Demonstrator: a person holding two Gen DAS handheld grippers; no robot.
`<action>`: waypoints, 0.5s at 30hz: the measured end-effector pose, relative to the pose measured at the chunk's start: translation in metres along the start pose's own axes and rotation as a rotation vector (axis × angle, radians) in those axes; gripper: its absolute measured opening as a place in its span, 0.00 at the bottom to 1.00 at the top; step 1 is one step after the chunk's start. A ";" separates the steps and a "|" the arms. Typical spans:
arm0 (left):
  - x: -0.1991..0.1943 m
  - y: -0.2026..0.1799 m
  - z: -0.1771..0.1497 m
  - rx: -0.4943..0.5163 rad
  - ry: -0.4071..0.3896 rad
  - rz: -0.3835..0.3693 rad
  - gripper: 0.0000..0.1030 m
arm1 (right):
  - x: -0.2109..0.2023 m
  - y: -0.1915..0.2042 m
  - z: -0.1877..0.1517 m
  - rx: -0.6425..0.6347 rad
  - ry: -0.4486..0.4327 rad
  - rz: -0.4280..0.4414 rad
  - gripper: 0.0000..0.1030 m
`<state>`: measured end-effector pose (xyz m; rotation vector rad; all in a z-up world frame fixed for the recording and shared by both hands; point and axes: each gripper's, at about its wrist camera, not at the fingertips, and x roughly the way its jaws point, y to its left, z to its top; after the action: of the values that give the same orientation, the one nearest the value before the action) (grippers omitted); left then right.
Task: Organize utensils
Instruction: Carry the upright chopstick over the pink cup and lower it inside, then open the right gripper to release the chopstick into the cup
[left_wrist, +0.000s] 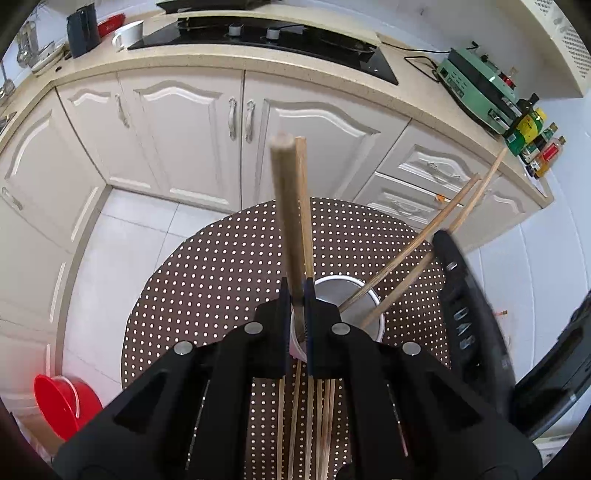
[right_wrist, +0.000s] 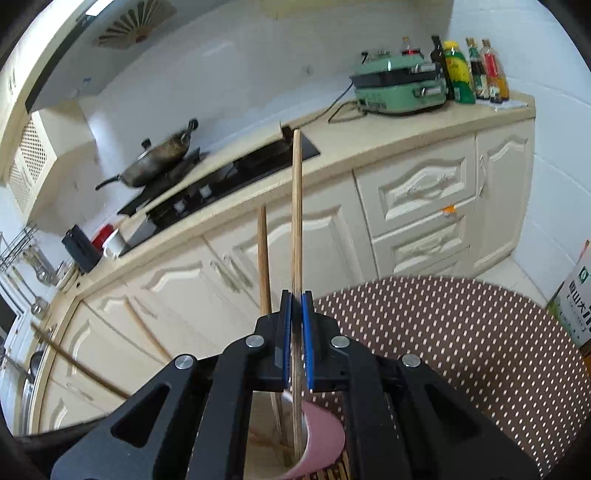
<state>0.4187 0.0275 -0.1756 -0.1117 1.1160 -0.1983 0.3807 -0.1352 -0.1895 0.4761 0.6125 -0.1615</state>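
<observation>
While both tools stand over the cup (left_wrist: 364, 295) on the dotted table (left_wrist: 221, 266): left gripper (left_wrist: 296, 325), clamped on a chopstick (left_wrist: 286, 206); right gripper (right_wrist: 296, 332), clamped on another chopstick (right_wrist: 296, 206). Loose chopsticks (left_wrist: 321, 424) lie below. Risk: crossing sticks could collide and tip the cup.

A home kitchen — a black gas hob (left_wrist: 266, 40) set into a speckled bench (left_wrist: 207, 64) at twelve o'clock, cream cabinet doors (left_wrist: 177, 147) beneath, a wok (right_wrist: 159, 158) at ten o'clock, sauce bottles (right_wrist: 469, 70) at one o'clock.
</observation>
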 end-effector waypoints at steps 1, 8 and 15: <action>0.000 -0.001 0.000 0.006 -0.006 0.001 0.07 | 0.001 0.000 -0.002 -0.004 0.010 0.002 0.04; 0.006 0.002 -0.002 0.002 -0.014 -0.013 0.07 | 0.008 0.000 -0.014 -0.020 0.111 0.032 0.08; 0.007 0.005 -0.005 0.027 0.000 -0.024 0.10 | 0.006 -0.006 -0.016 -0.033 0.208 0.031 0.16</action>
<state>0.4173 0.0309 -0.1848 -0.1010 1.1124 -0.2351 0.3755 -0.1332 -0.2069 0.4737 0.8099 -0.0725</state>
